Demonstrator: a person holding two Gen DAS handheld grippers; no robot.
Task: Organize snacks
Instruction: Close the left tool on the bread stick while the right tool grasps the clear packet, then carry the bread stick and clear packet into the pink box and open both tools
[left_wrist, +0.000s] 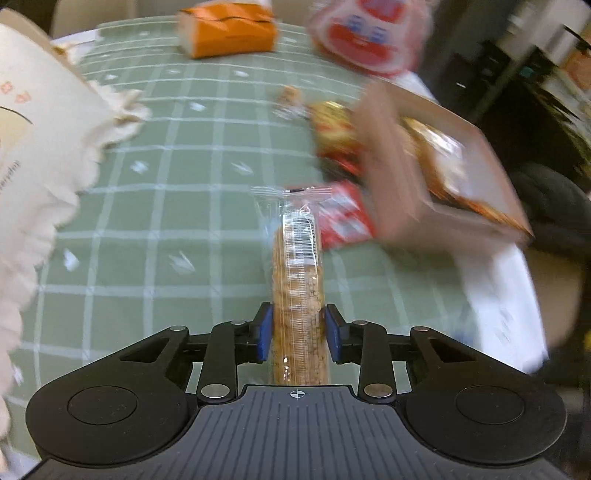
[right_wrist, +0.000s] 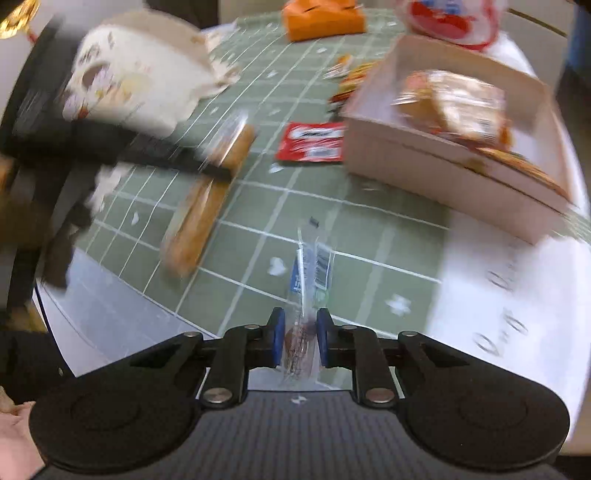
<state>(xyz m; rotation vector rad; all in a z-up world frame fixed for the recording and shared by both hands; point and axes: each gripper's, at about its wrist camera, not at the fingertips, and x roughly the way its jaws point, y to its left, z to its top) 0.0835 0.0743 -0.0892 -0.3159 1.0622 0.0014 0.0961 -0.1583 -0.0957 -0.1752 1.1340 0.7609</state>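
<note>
Gripping a long cracker pack (left_wrist: 298, 280) between its blue pads, the left gripper (left_wrist: 298, 334) holds it above the green checked cloth (left_wrist: 147, 206). Over on the other side, the right gripper (right_wrist: 300, 341) is clamped on a clear-wrapped snack (right_wrist: 308, 280), also off the table. A red packet (right_wrist: 312, 142) lies just beside the tan box (right_wrist: 424, 162), which has wrapped snacks inside. Everything's blurred.
</note>
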